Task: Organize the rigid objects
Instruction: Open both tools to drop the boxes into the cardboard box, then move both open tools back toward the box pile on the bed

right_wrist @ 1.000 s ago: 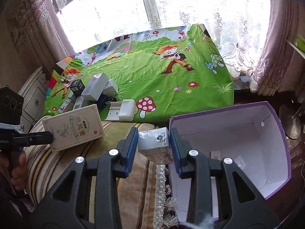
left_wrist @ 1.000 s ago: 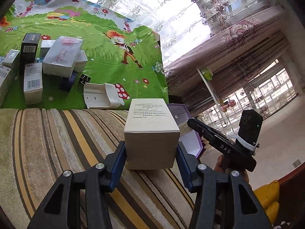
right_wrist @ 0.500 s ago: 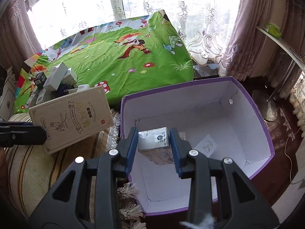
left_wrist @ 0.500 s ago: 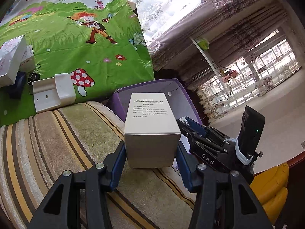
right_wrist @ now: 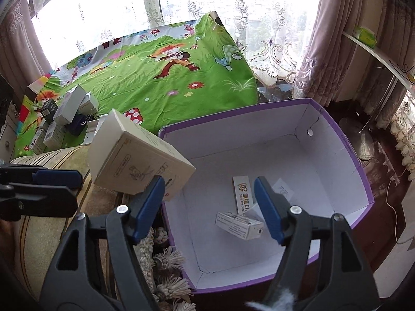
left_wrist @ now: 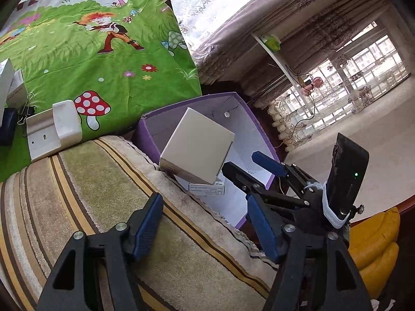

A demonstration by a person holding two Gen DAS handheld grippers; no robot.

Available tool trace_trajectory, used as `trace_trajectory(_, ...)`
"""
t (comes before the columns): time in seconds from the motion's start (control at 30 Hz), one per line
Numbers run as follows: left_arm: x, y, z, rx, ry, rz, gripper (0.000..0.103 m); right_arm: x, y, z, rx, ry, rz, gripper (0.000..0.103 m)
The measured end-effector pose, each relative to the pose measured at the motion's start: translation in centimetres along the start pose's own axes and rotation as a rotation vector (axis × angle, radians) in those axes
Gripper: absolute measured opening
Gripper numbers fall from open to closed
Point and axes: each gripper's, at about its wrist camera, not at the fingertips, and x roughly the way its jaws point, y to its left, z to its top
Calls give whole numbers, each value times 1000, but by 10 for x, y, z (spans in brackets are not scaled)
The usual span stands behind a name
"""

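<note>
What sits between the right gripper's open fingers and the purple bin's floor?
Right wrist view: a small white carton, apparently mid-drop, below the right gripper; a second carton lies on the purple bin floor.

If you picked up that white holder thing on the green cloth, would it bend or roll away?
Probably neither. The white holder looks like hard moulded plastic with flat faces, so it should stay stiff and not roll. Its smooth surface might be a bit slippery between gripper pads.

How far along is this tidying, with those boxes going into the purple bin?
Done: two small cartons lie inside the purple bin. In hand: nothing. Both the left gripper and right gripper have just been opening, empty, and a beige box is tipping over the bin's edge. Left: the boxes on the green cloth.
</note>
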Motion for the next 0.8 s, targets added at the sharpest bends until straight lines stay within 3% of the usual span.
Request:
trace_trajectory(0.1, -7, -9, -2, 39, -52, 114, 73, -1, 0, 0, 3, -4, -5, 76)
trace_trajectory(0.23, -15, -17, -8, 99, -112, 145, 73, -2, 0, 0, 3, -6, -10, 78)
trace_trajectory(0.37, -26, -20, -13, 146, -172, 113, 75, -3, -1, 1, 7, -6, -20, 79)
trace_trajectory(0.43, -32, -18, -13, 141, -192, 102, 75, -5, 0, 1, 6, -11, -20, 80)
trace_trajectory(0.6, -41, -9, -6, 120, -176, 172, 75, -10, 9, 5, -3, -26, -4, 80)
trace_trajectory(0.67, -48, -2, -8, 101, -195, 153, 75, -12, 13, 7, -12, -32, 7, 80)
trace_trajectory(0.8, -60, 4, -9, 103, -238, 199, 74, -19, 25, 13, -38, -53, 19, 81)
